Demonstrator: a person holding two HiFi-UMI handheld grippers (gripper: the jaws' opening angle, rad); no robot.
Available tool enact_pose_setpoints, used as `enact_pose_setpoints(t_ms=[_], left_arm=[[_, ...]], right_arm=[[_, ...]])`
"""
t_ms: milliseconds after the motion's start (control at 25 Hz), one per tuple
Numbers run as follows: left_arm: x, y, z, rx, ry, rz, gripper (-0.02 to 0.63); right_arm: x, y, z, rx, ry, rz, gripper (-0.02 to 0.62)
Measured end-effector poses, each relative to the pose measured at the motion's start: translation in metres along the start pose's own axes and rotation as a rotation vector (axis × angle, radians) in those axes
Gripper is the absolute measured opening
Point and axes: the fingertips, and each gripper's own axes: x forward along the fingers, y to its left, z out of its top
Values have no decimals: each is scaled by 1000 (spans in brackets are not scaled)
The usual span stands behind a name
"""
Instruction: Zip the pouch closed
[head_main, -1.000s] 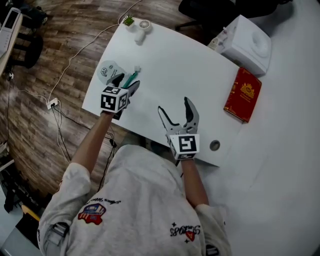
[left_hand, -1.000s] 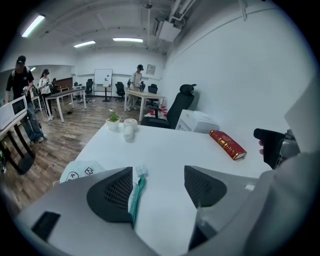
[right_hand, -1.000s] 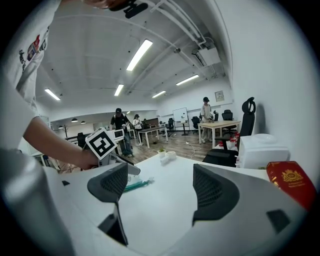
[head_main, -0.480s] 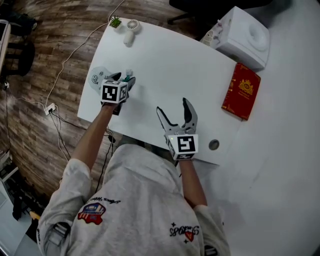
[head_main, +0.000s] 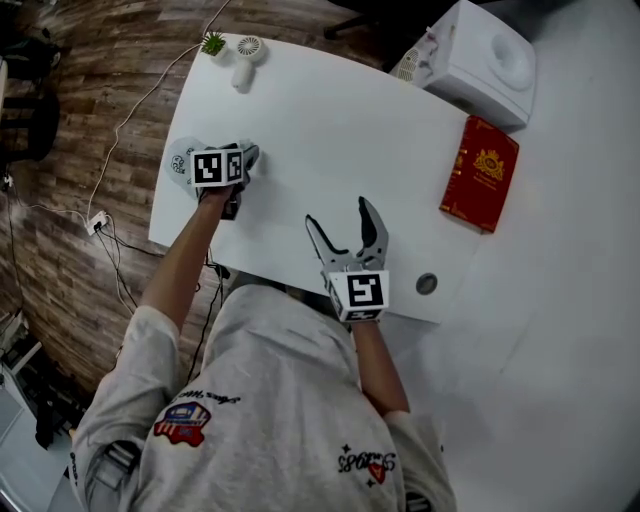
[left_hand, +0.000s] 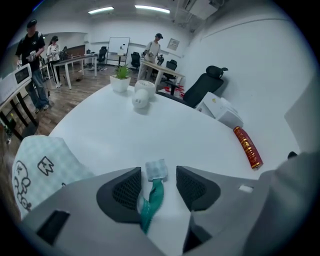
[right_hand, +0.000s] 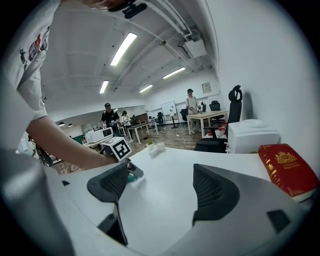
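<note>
Here, at the table (head_main: 300, 110) edge, left gripper (left_hand: 159, 186) fingers, just closing, straddle the teal pull (left_hand: 152, 196); right gripper (right_hand: 160, 187) fingers gape midtable.

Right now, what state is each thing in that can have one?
left gripper: jaws have just been closing around the green pull strap, not yet pinching it
right gripper: open, empty
pouch: lying flat, zip state not visible
red book: closed, lying flat

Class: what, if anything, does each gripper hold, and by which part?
Nothing is gripped yet. The jaws of the left gripper have just been closing around the green pull strap of the pouch, without pinching it. The right gripper is open, empty.
</note>
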Motion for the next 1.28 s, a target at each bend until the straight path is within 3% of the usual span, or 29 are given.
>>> enact_pose_setpoints(t_ms=[80, 560, 800, 960, 1280], left_arm=[[1, 5, 1, -7, 7, 14, 176], [-4, 20, 2, -132, -35, -65, 66], [-18, 20, 7, -232, -130, -153, 50], [-34, 15, 13, -290, -211, -259, 41], [-72, 1, 16, -228, -309, -353, 32]], right_arm=[[-1, -3, -1, 5, 1, -6, 400], [-4, 2, -8, 26, 17, -5, 400], [-6, 7, -5, 28, 21, 2, 399], [-6, 13, -3, 23, 6, 21, 397], [-13, 25, -2, 1, -14, 57, 394]])
